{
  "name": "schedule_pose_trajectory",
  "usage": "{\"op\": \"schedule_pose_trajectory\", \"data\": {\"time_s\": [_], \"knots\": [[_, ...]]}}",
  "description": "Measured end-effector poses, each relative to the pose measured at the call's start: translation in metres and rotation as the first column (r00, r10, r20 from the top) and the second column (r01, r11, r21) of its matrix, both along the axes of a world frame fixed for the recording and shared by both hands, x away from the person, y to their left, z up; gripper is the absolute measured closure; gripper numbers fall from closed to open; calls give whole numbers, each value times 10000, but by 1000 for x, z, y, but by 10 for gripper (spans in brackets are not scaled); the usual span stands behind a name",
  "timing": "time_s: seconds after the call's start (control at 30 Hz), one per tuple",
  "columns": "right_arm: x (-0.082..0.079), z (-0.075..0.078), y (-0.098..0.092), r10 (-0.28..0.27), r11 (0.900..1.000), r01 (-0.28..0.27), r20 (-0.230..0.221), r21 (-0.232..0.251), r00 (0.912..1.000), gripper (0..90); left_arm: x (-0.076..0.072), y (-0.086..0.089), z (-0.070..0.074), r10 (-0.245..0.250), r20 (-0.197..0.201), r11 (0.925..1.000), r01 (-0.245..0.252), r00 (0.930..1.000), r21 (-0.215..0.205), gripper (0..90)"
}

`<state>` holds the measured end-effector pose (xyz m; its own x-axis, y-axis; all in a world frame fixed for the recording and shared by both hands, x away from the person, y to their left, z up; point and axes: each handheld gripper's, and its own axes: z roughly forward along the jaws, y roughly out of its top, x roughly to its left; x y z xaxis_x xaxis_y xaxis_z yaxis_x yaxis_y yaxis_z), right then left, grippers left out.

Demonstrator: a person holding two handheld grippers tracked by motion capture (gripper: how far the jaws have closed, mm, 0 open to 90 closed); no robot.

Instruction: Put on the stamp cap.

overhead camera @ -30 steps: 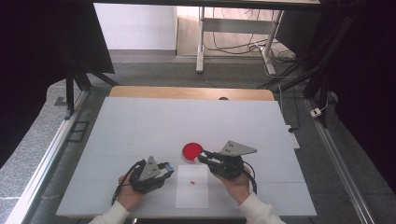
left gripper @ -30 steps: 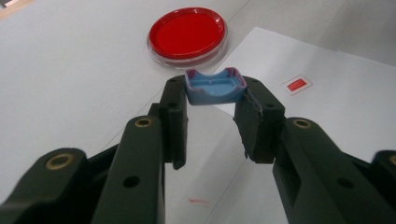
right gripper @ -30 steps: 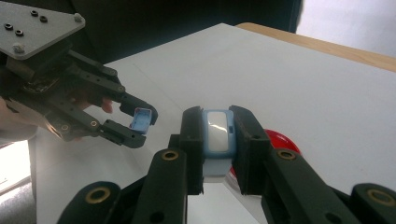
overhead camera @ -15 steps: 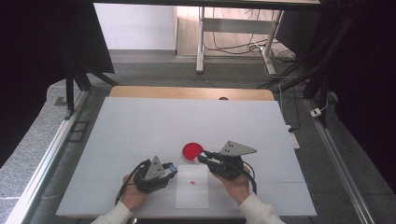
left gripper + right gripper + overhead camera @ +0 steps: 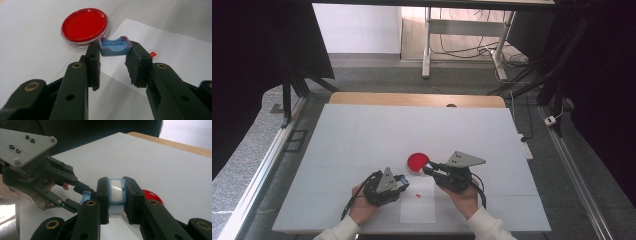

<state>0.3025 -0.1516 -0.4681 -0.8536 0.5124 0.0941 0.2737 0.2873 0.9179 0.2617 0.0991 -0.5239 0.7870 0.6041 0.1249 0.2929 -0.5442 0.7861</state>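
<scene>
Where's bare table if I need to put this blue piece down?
The table is bare beyond the red dish, up to the wooden edge, and out toward both side edges. It is crowded near you: the dish, the paper sheet and both grippers cluster there.

White table [image 5: 362, 130] with wooden far edge, grey speckled floor [image 5: 252, 145], black curtains [image 5: 257, 45] both sides, white desk legs [image 5: 427, 40] and cables [image 5: 452, 47] at top centre

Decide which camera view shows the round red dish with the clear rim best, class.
The left gripper view: the round red dish with the clear rim lies whole and close. The high view shows it small; in the right gripper view only a red sliver shows behind the claw.
</scene>
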Motion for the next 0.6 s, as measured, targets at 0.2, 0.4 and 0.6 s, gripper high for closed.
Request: {"op": "schedule_pose_trajectory", "data": {"time_s": [0.2, 0.4, 0.6], "knots": [[0, 0, 0, 1, 10000, -1, 6, 0, 10000, 750, 2, -4, 0, -87, -33, 10000, 87, 10000, -3, 643], [0, -1, 1, 8, 10000, -8, 0, -22, 10000, 749, 3, -8, 0, -164, -42, 9999, 164, 9999, -1, 643], [0, -1, 1, -39, 10000, 39, -36, -38, 10000, 750, 3, -12, 0, -228, -31, 9997, 228, 9997, -8, 642]]}}
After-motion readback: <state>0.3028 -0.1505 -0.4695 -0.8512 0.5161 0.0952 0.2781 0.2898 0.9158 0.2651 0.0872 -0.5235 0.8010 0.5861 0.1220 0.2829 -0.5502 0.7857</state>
